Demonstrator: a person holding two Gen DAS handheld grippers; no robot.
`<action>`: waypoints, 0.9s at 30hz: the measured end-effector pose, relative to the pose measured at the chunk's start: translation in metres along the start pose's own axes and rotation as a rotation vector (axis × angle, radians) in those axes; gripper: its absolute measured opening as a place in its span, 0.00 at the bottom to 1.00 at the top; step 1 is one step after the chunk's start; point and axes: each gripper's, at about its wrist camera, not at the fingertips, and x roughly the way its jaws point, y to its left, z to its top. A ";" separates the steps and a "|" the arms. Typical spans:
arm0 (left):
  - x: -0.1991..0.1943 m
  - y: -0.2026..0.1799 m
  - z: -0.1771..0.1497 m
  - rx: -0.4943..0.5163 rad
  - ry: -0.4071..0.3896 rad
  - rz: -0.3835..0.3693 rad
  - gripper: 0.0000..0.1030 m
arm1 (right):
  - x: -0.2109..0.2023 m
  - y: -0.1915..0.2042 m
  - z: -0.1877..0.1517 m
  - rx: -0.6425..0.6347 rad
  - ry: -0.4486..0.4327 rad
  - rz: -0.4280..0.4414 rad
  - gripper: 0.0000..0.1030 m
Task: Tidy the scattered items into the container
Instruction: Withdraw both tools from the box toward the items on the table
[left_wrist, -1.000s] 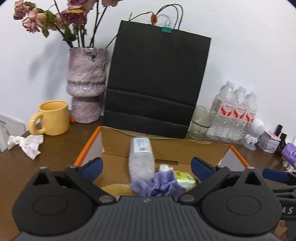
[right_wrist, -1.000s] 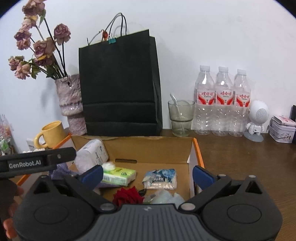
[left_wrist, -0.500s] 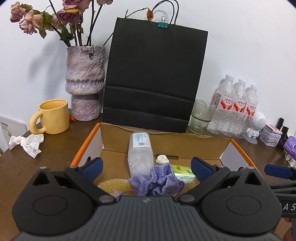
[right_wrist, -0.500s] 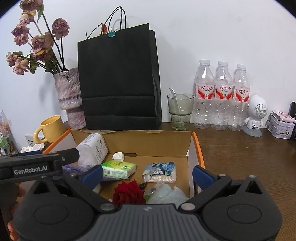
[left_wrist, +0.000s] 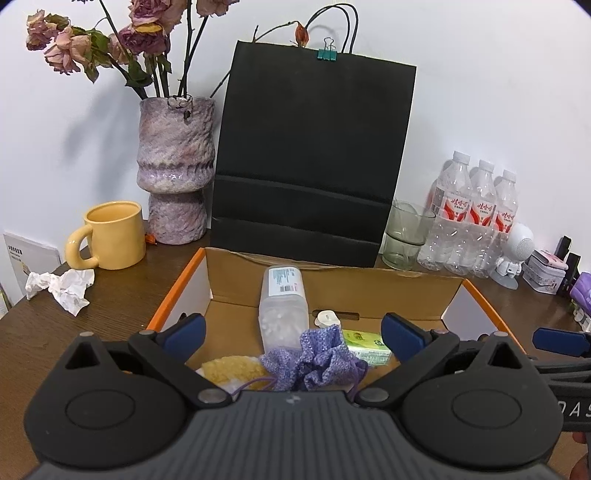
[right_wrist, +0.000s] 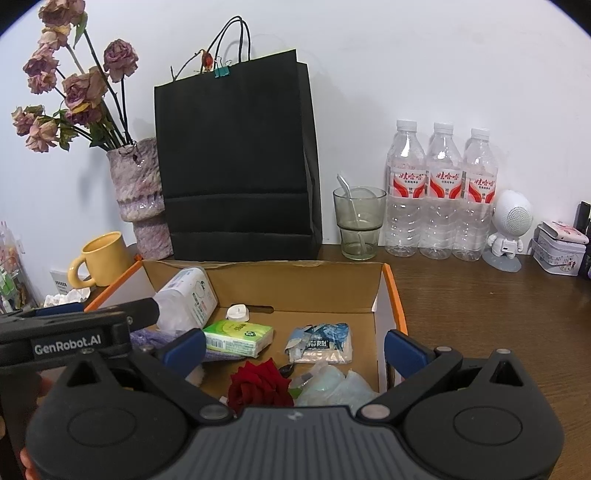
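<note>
Both grippers had drawn up and back from the box (right_wrist: 391, 295) over the last second, so more of the wall and the black bag (left_wrist: 314, 166) came into sight and the box sat lower in each view. The left gripper (left_wrist: 291, 330) hung above the near left of the box with its jaws spread wide and nothing between them; the right gripper (right_wrist: 295, 349) did the same over the near right, equally wide and empty. Inside, nothing seemed to have shifted: the jar (left_wrist: 282, 306) leaned against the back wall, the purple pouch (left_wrist: 314, 362) lay bunched in front of it beside something yellow and fluffy (left_wrist: 231, 369), the green tissue pack (right_wrist: 238, 338) lay near the middle, a blue-and-white packet (right_wrist: 321, 343) to its right, and a red rose (right_wrist: 258, 386) and some clear wrapping (right_wrist: 332, 384) at the near edge. A small white cap (right_wrist: 238, 312) sat by the back wall. To my eye that retreat looked like the end of a drop-off, with the main items already in. The one loose thing I could still see on the table was a crumpled tissue (left_wrist: 61, 286) just beside the yellow mug (left_wrist: 110, 234), left of the box; if that counted as clutter, the left gripper was the nearer one to fetch it
</note>
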 end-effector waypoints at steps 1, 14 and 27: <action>-0.001 0.000 0.000 -0.002 -0.001 0.002 1.00 | -0.001 0.000 0.000 0.000 -0.002 0.000 1.00; -0.027 0.005 -0.005 -0.011 -0.025 0.019 1.00 | -0.021 0.009 -0.004 -0.014 -0.023 0.012 1.00; -0.074 0.010 -0.033 0.006 -0.019 0.003 1.00 | -0.068 0.025 -0.033 -0.029 -0.028 0.006 1.00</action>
